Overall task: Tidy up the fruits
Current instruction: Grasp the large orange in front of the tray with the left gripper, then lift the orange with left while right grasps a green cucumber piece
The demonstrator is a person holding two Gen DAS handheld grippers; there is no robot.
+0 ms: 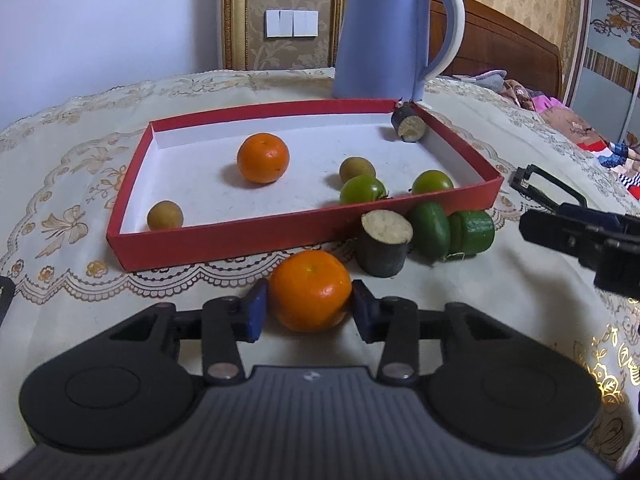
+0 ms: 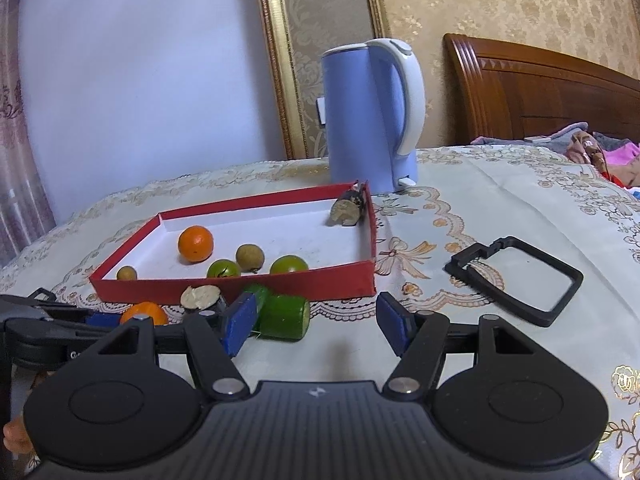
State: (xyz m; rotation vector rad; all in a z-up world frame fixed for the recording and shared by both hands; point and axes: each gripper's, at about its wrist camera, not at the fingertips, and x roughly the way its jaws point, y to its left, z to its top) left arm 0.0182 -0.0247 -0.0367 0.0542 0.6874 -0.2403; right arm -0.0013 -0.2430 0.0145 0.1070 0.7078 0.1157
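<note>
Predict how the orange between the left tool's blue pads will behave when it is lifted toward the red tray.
The orange looks round and smooth, so it could roll if released on the cloth. The left tool has its pads against both sides at mid-height, so it probably lifts steadily. Its skin likely gives slightly; a hard squeeze might bruise it. In the red tray, it may roll.

the cloth-covered table (image 2: pixel 500 200) (cream lace pattern) carries a red tray (image 1: pixel 224 240), blue kettle (image 1: pixel 380 32), black frame (image 2: pixel 520 276), orange (image 1: pixel 310 290), cane piece (image 1: pixel 384 244) and green pieces (image 1: pixel 472 232).
</note>
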